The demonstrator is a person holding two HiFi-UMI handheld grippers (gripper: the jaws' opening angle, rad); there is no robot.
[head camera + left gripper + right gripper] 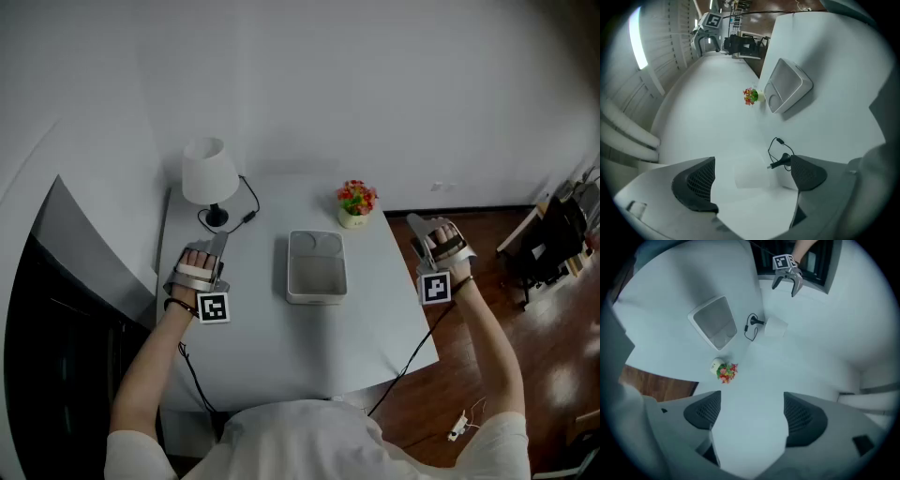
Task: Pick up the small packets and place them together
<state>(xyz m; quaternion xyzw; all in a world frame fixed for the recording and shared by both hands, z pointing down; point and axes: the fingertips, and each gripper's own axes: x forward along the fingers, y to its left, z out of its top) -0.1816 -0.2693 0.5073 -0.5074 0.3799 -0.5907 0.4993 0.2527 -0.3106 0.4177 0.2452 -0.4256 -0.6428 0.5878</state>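
No small packets show in any view. A white rectangular tray [292, 272] sits empty at the middle of the white table [262, 347]; it also shows in the left gripper view as the tray [802, 82] and in the right gripper view as the tray [700, 315]. My left gripper [217, 245] hovers at the table's left side, open and empty, pointing at the lamp; its jaws [750, 174] frame the lamp shade. My right gripper [419, 231] is held past the table's right edge, open and empty, with bare tabletop between its fingers [802, 417].
A white table lamp [208, 173] with a black base and cord stands at the back left. A small pot of red flowers [355, 203] sits at the back right. Wooden floor [562, 347] and dark furniture [562, 234] lie to the right.
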